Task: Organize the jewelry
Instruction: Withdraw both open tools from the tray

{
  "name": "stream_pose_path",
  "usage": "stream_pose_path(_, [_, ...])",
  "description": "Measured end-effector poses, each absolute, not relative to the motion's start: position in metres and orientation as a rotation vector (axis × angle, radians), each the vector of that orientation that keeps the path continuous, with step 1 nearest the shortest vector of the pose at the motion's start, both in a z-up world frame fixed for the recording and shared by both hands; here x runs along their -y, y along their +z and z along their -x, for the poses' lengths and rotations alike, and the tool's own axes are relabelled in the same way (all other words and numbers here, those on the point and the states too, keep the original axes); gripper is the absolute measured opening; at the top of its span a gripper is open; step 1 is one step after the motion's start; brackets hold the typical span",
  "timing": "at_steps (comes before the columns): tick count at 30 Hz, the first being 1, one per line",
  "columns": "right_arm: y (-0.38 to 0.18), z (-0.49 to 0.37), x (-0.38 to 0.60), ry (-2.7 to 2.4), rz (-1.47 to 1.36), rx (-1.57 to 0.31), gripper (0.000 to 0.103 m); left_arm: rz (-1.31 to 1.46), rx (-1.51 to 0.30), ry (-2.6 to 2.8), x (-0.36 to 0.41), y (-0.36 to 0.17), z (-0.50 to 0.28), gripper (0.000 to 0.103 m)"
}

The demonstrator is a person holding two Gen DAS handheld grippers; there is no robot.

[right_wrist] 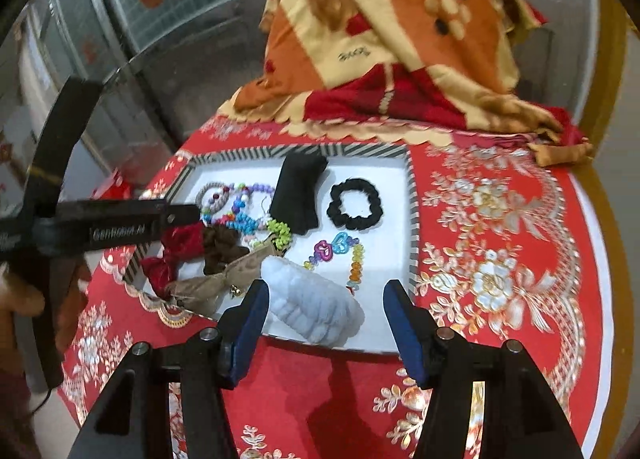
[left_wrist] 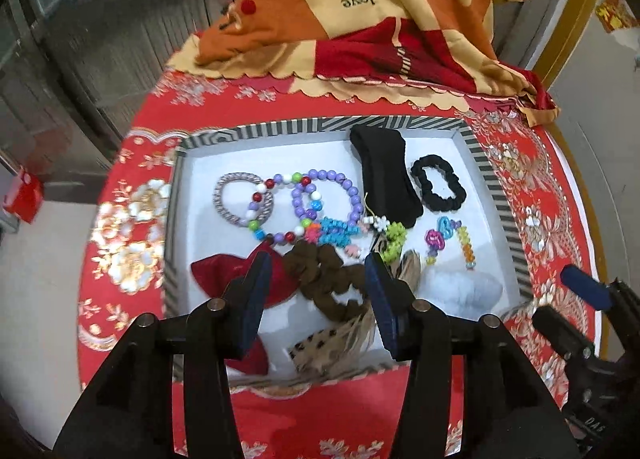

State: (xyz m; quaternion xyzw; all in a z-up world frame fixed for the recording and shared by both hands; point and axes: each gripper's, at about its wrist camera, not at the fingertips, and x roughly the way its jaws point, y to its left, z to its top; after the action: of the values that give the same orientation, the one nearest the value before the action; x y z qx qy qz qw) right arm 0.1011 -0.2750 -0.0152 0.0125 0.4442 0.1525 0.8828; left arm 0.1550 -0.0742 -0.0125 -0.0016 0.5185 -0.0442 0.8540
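On the far left of the striped tray (left_wrist: 494,187) lies a grey sparkly ring (left_wrist: 240,201), and next to it, partly on top of it, are the purple bead bracelets (left_wrist: 320,199). In front of those sits a dark red velvet bow (left_wrist: 218,273), then a brown scrunchie (left_wrist: 324,275). The left claw (left_wrist: 318,299) hangs over this near-left corner with its two blue pads wide open and nothing between them. The brown scrunchie lies right in the gap, stretched from the back left toward the front right, so this claw looks like the nearer one for it. Moving right, a long black band (left_wrist: 384,175) runs from the back of the tray toward the front, and a black scrunchie (left_wrist: 436,183) rests just beside it. In front of them are small bright bead charms (left_wrist: 448,239). At the near right sits a fluffy white scrunchie (right_wrist: 312,307), lying long from left to right. The right claw (right_wrist: 324,323) is also wide open and empty, and the white scrunchie is just ahead between its pads. Everything rests on a red flowered cloth (right_wrist: 492,219).
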Motion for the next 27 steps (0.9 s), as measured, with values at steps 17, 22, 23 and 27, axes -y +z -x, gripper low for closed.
stream_pose_path(17, [0.002, -0.057, 0.254, 0.210, -0.105, -0.899, 0.057, 0.020, -1.010, -0.065, 0.057, 0.013, -0.090, 0.047])
stream_pose_path(22, [0.007, -0.051, 0.245, 0.214, -0.096, -0.894, 0.059, 0.018, -0.983, -0.049, 0.051, 0.020, -0.080, 0.047])
stream_pose_path(23, [0.008, -0.051, 0.244, 0.213, -0.095, -0.892, 0.061, 0.018, -0.983, -0.048, 0.050, 0.021, -0.080, 0.047])
stream_pose_path(27, [0.010, -0.048, 0.242, 0.207, -0.097, -0.893, 0.066, 0.022, -0.980, -0.045, 0.047, 0.022, -0.075, 0.047])
